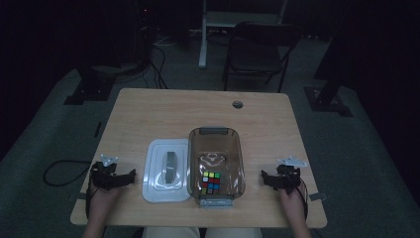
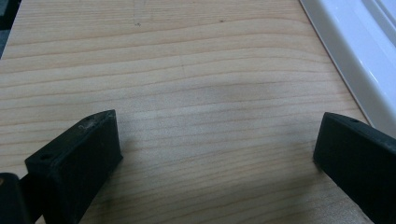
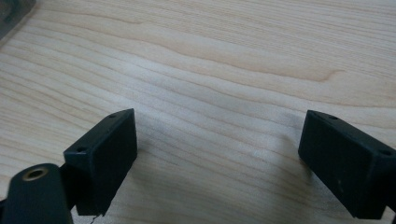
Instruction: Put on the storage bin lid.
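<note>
Dim room, wooden counter [image 1: 148, 109]: both hand-held grippers, left [image 1: 115, 179] and right [image 1: 277, 179], rest open and empty. Grip the white lid [image 1: 167, 170] by its grey handle [image 1: 170, 165], keeping level over the cube-holding bin [image 1: 216, 166].

Pale wood-grain table top [image 2: 196, 93], smooth and matt, fine lines running across it. Glossy white plastic lid [image 1: 167, 170] with a grey handle, beside a clear, brown-tinted plastic box [image 1: 239, 163] showing soft reflections and holding a puzzle cube [image 1: 211, 182] of shiny coloured squares. Matt black plastic jaws on the left gripper [image 2: 215, 154] and right gripper [image 3: 217, 154], faintly scuffed at the edges.
</note>
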A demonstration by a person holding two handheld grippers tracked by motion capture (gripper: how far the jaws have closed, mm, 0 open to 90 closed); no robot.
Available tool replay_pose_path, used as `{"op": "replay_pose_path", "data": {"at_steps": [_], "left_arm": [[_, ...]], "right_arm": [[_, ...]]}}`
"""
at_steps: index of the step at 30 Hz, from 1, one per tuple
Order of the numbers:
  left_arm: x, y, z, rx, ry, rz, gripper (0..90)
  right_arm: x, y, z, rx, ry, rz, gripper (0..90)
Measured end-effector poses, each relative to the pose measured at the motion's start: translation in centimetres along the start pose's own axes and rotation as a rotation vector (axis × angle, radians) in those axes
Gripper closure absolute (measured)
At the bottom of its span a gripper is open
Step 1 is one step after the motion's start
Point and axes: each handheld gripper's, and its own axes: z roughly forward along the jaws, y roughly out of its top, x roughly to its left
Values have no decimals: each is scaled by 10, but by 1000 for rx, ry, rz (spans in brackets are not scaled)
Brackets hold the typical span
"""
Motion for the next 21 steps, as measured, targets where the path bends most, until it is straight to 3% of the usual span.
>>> {"op": "replay_pose_path", "data": {"at_steps": [12,21], "left_arm": [[-5,7,-13,16,-35,-16,14],[-33,17,-27,-28,-143,19,15]], "right_arm": [[0,0,0,0,0,-1,115],[0,0,0,-1,0,-1,115]]}}
